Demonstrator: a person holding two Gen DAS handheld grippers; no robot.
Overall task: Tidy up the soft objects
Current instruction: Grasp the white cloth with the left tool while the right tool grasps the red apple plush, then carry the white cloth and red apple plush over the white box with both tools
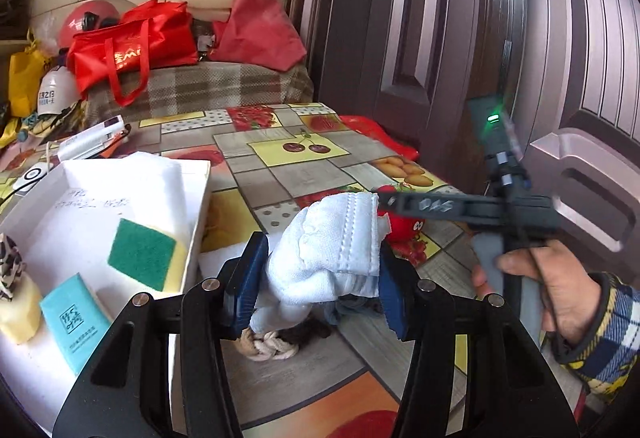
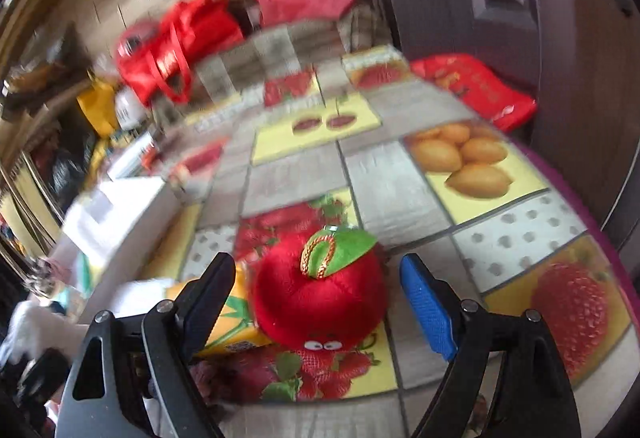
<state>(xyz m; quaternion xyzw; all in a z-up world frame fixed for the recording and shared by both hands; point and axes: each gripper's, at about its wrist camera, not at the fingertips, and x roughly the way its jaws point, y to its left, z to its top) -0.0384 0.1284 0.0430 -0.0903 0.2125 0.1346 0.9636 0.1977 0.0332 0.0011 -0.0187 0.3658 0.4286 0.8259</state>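
**Left squeezed the cloth, right stood open by the apple**

My left gripper [image 1: 320, 278] had its jaws pressed on a pale blue cloth bundle [image 1: 336, 246], just beside the white box [image 1: 192, 230]. My right gripper [image 2: 320, 302] had its jaws wide apart around the red plush apple [image 2: 316, 290] on the table [image 2: 400, 178], not touching it.

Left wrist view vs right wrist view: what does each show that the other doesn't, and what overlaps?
Left wrist only: the left gripper shut on a pale blue cloth bundle, the green scouring sponge and teal packet inside the white box, and a hand holding the right gripper.

Right wrist only: the right gripper open, its fingers either side of the red plush apple, not touching.

Both: the fruit-print tablecloth, red tote bag.
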